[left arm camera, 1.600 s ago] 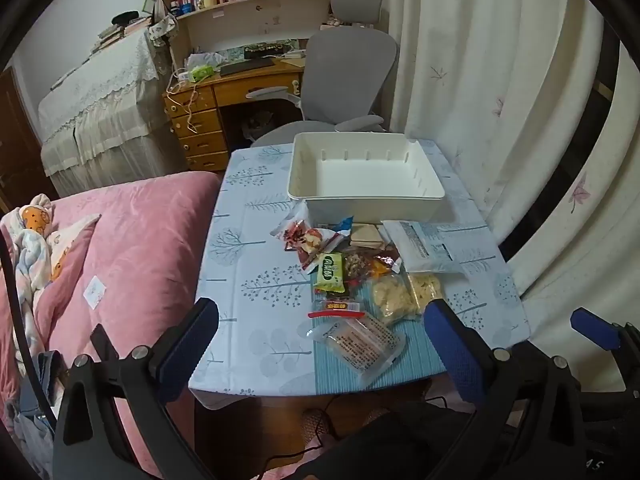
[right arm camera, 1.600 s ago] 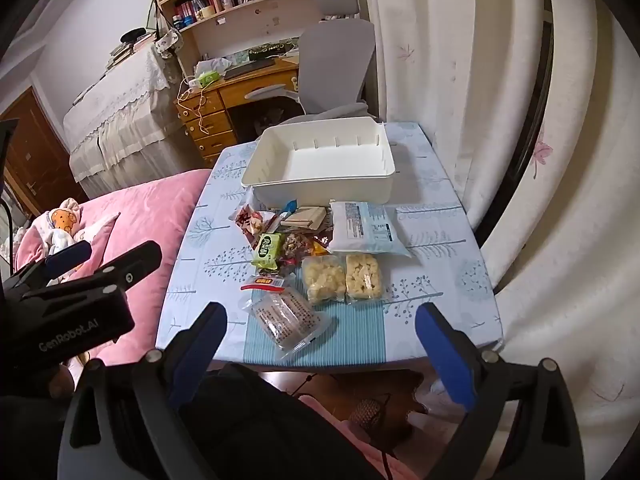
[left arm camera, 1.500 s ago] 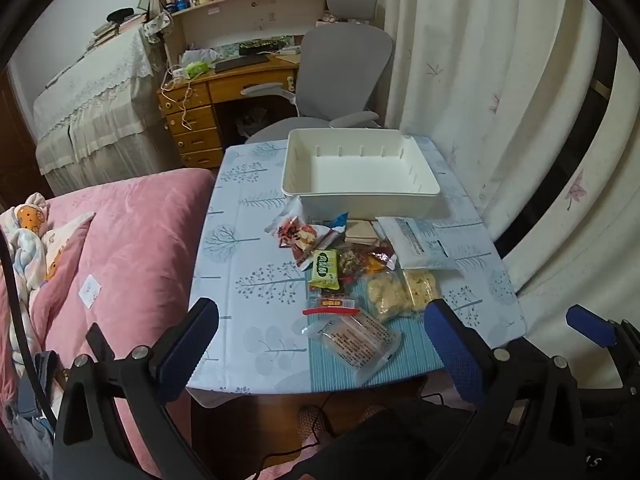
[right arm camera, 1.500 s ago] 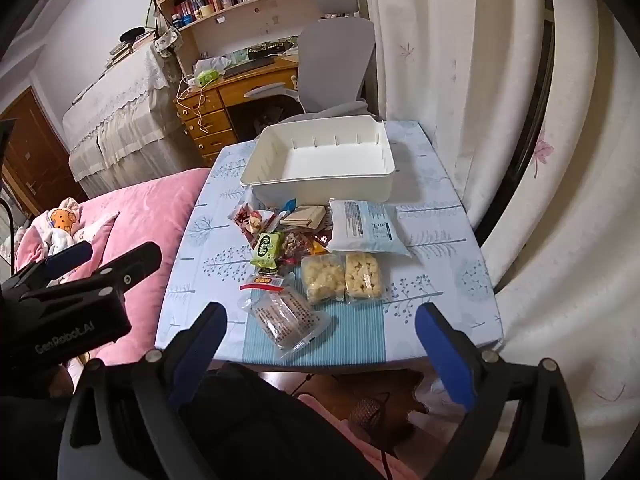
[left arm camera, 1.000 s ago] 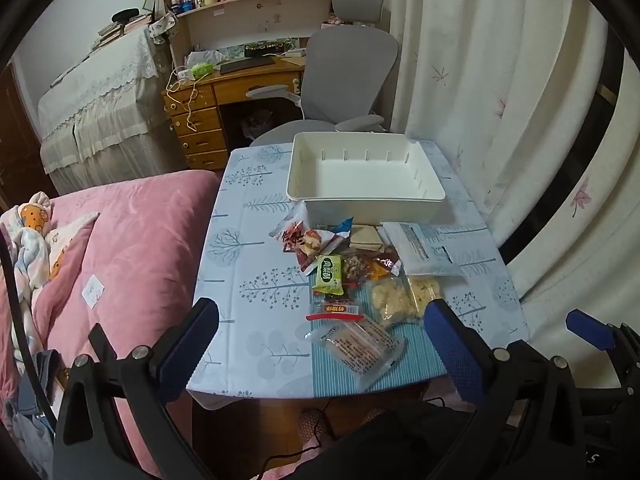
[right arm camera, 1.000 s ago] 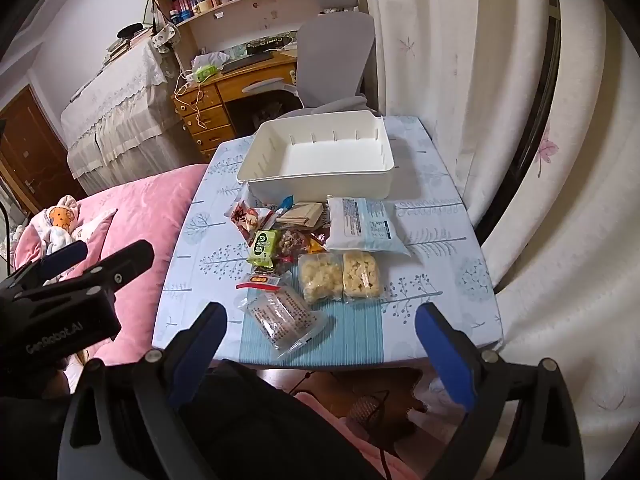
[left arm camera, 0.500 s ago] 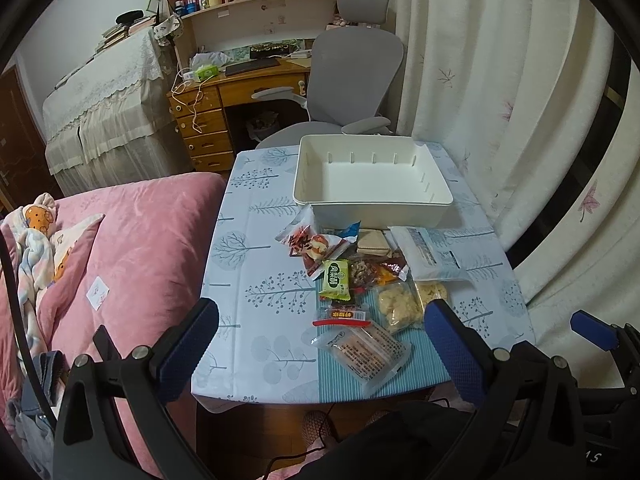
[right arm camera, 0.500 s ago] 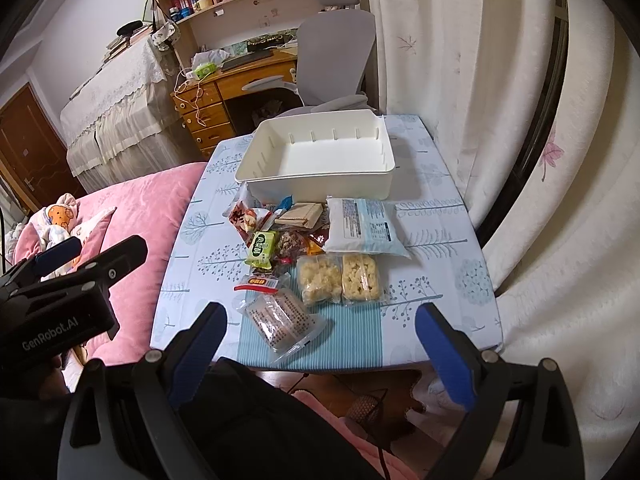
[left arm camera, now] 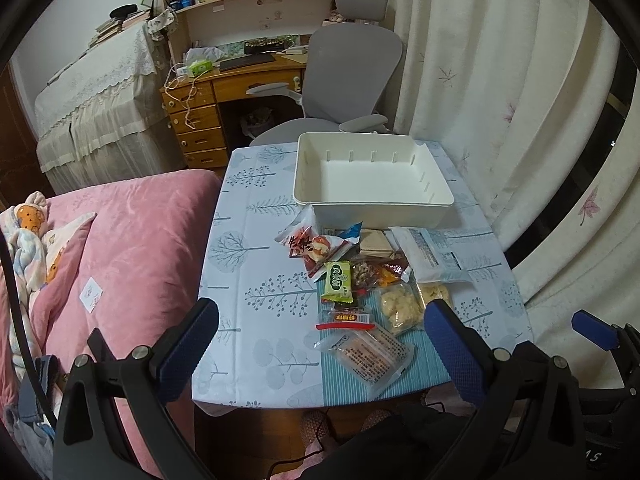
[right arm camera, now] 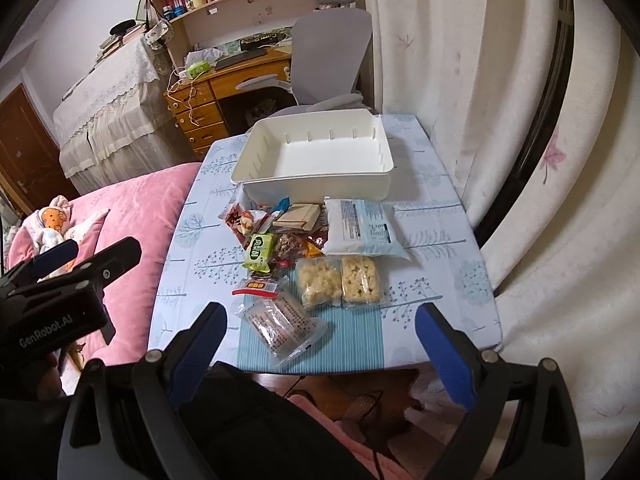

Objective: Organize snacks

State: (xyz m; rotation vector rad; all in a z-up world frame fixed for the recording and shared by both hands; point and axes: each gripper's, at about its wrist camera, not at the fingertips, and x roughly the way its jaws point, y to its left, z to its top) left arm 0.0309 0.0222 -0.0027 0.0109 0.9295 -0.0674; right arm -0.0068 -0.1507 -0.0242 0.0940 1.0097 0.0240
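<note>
Hovering off the tabletop's near edge, left gripper (left arm camera: 320, 344) and right gripper (right arm camera: 322, 344) both gape wide, holding nothing. Crinkly plastic snack packets (right arm camera: 308, 256) cluster mid-table, ahead of both grippers, just before a smooth white rectangular bin (right arm camera: 316, 156) at the far edge. "GenRobot.AI" is printed on the left gripper's body.

The right gripper (right arm camera: 322, 338) hangs above the table's (right arm camera: 440, 216) near edge, jaws spread wide — nothing between them. Snack packets lie in a cluster before the white bin (right arm camera: 320, 160): a clear cracker pack (right arm camera: 282, 326) nearest, two yellow puff packs (right arm camera: 340, 280), a green packet (right arm camera: 260, 250), a large white pouch (right arm camera: 360, 232). The left gripper (right arm camera: 60, 264) shows at the left edge, over the pink quilt (right arm camera: 132, 216).
</note>
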